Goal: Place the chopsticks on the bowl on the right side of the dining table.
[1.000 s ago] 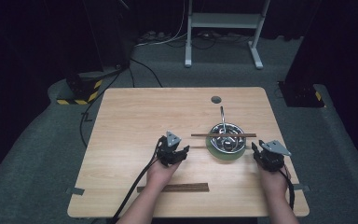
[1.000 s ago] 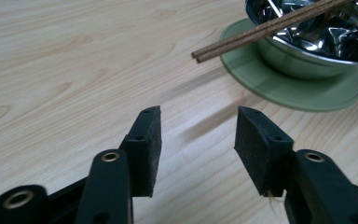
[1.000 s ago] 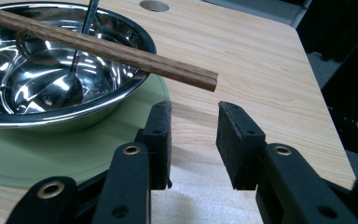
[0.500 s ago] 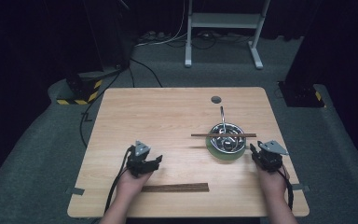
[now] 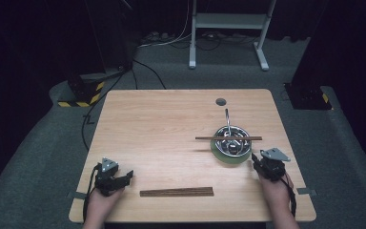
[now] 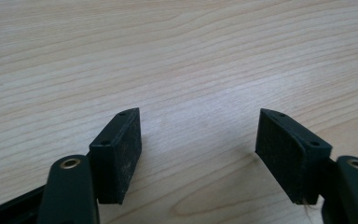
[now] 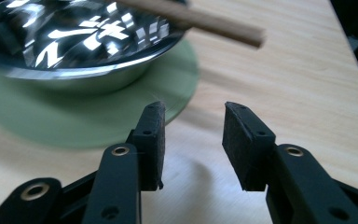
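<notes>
High view: right hand-held gripper (image 5: pixel 262 164) gaping empty beside bowl (image 5: pixel 232 140); left hand-held gripper (image 5: pixel 124 177) opening, empty; risking nudging balanced chopstick (image 5: pixel 228 138) off.

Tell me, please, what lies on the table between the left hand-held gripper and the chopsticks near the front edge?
Nothing: in the high view, bare wood separates the left hand-held gripper from the chopsticks.
</notes>
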The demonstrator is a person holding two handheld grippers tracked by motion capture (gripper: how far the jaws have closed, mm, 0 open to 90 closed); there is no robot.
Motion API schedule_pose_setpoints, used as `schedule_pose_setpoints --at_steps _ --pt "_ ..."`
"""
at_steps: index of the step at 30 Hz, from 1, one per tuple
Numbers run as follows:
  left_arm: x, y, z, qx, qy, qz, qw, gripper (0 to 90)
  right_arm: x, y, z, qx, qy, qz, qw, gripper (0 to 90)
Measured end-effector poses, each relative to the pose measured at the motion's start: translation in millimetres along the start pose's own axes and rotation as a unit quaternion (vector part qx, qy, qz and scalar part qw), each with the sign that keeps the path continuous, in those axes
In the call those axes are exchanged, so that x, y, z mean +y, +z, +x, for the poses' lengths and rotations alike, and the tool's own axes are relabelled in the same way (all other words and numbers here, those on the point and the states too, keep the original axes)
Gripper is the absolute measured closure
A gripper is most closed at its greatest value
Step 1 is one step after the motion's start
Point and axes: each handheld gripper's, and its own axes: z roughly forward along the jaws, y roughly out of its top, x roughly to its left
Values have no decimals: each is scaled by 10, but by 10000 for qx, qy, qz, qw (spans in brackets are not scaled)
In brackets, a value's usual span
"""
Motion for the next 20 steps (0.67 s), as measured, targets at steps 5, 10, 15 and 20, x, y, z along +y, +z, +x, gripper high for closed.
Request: schedule_pose_setpoints --at_steps 5,10,15,20 --pt "-65 -3 -19 50 222 -132 9997 276 -74 -94 163 287 -120 290 9991 499" --pt "-77 8 -44 8 195 -156 9997 244 -124 -170 270 1012 274 553 9930 404" --pt "-76 4 -38 20 259 -112 9996 241 -132 -213 392 1136 32 592 9918 371" --pt "-76 3 -37 16 273 -109 9996 242 -130 -210 391 1138 12 595 9917 361"
